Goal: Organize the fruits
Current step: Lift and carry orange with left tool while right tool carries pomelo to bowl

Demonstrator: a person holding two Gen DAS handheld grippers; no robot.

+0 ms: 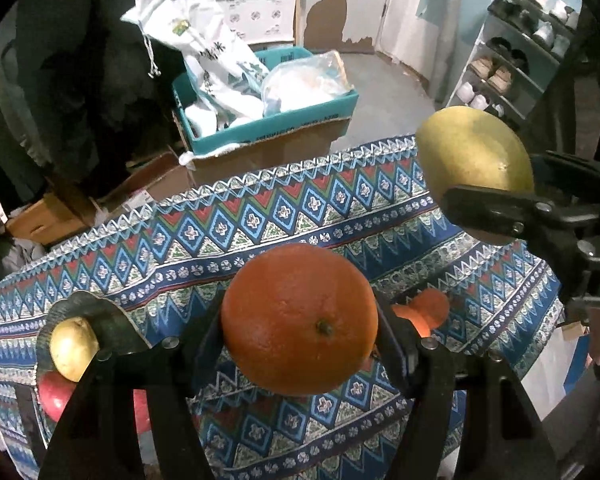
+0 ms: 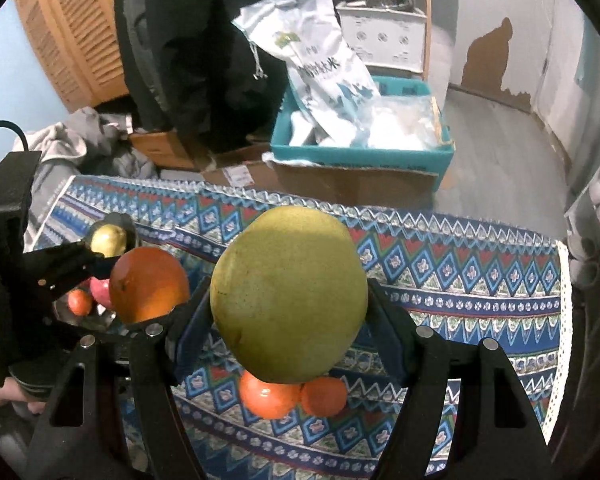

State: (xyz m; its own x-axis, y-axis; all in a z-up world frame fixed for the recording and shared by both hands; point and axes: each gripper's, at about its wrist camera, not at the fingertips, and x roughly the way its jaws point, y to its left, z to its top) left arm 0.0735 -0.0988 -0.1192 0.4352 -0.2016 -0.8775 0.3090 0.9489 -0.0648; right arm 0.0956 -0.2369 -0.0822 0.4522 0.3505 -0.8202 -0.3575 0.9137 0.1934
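Fingers (image 1: pixel 224 332) clamped on orange (image 1: pixel 300 320) and pear (image 2: pixel 288 296), above small oranges (image 2: pixel 292 396), beside fruit bowl (image 1: pixel 80 312).

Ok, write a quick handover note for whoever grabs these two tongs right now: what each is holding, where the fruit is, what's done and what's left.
Left tongs: shut on the large round orange, held above the patterned blue tablecloth.
Right tongs: shut on the big yellow-green pear-shaped fruit, also off the table.
Dark metal dish at the table's left end: holds a small yellow fruit, a red apple and one small orange fruit.
Done: both fruits picked up.
Left: set both down, probably in the dish; two small tangerines lie loose on the cloth.
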